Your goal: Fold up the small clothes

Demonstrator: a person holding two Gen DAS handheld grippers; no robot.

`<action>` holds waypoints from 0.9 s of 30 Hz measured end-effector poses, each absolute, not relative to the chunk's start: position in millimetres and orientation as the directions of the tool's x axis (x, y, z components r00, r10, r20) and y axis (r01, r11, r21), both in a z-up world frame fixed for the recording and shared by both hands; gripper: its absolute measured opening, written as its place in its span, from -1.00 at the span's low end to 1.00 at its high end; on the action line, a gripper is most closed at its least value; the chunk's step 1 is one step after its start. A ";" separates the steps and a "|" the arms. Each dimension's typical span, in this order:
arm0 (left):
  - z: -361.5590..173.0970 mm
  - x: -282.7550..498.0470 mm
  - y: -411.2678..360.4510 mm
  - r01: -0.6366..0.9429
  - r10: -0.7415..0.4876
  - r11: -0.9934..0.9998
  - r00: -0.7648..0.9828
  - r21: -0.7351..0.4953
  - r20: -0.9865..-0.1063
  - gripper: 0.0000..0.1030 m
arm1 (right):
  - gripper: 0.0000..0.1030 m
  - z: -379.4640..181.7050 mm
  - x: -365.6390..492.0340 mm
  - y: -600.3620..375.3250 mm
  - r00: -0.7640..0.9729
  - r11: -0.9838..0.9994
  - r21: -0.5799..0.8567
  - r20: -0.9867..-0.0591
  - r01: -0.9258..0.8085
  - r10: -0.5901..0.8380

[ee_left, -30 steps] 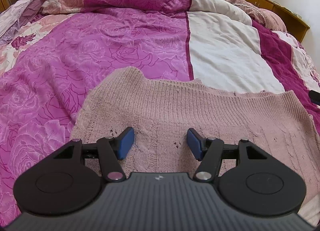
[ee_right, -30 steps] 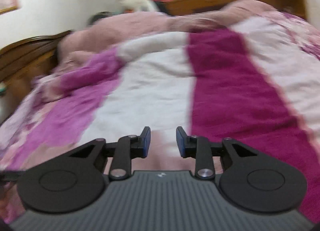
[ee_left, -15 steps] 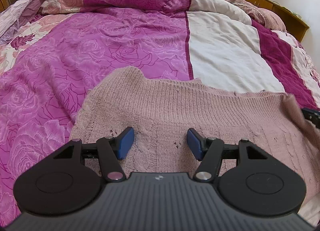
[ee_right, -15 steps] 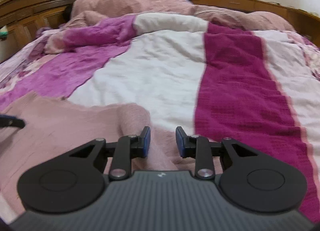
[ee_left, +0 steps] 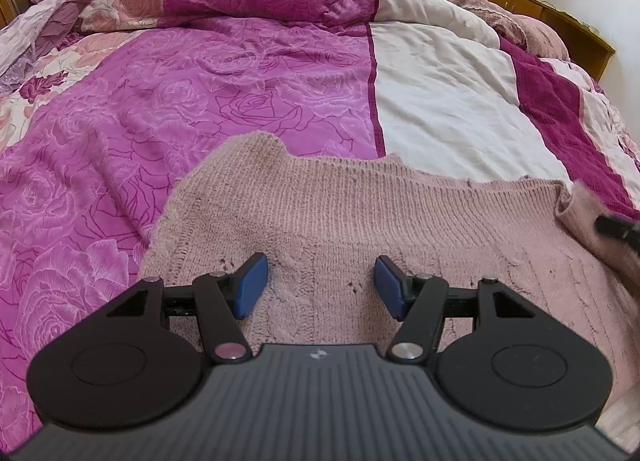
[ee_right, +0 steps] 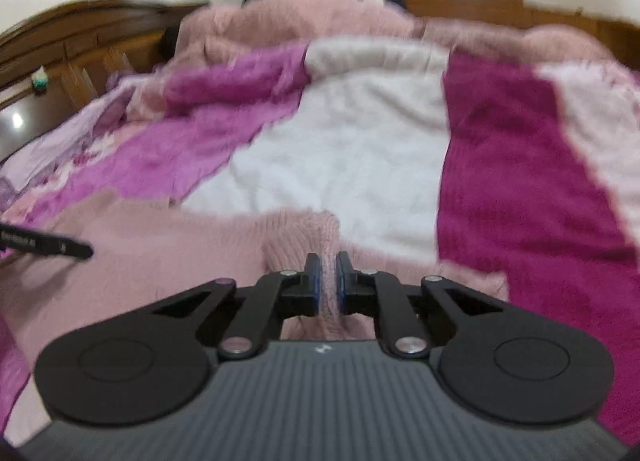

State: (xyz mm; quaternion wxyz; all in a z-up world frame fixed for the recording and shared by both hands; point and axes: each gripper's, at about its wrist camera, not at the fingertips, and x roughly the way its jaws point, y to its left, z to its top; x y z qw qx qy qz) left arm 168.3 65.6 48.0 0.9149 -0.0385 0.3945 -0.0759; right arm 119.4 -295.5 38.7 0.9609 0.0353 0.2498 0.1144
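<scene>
A dusty-pink knitted sweater (ee_left: 360,229) lies spread flat near the bed's near edge, ribbed band toward the headboard, small holes dotting its cable-knit body; its right corner is bunched and lifted off the quilt in a raised fold (ee_right: 316,237)

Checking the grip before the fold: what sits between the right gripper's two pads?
A bunched ridge of the pink knit sweater, pinched by the right gripper; the right wrist view shows it.

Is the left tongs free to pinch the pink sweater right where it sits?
Probably yes. The left tongs hangs open directly over the pink sweater, nothing between them; the right tongs grips only the far corner.
</scene>
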 end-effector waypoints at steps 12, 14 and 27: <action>47.5 168.0 68.0 0.112 -0.179 0.984 0.678 -0.142 -0.713 0.30 | -0.71 42.0 119.6 -333.3 0.876 0.957 0.178 -0.465 0.229 -0.123; 49.9 165.8 71.0 0.113 -0.187 0.982 0.682 -0.151 -0.707 0.30 | -0.49 48.8 105.1 -328.1 0.892 0.957 0.183 -0.434 0.224 -0.126; 49.4 208.7 113.0 -0.047 -0.026 0.995 0.719 -0.086 -0.694 0.30 | -0.24 12.1 64.8 -290.6 0.856 0.991 0.104 -0.517 0.082 -0.016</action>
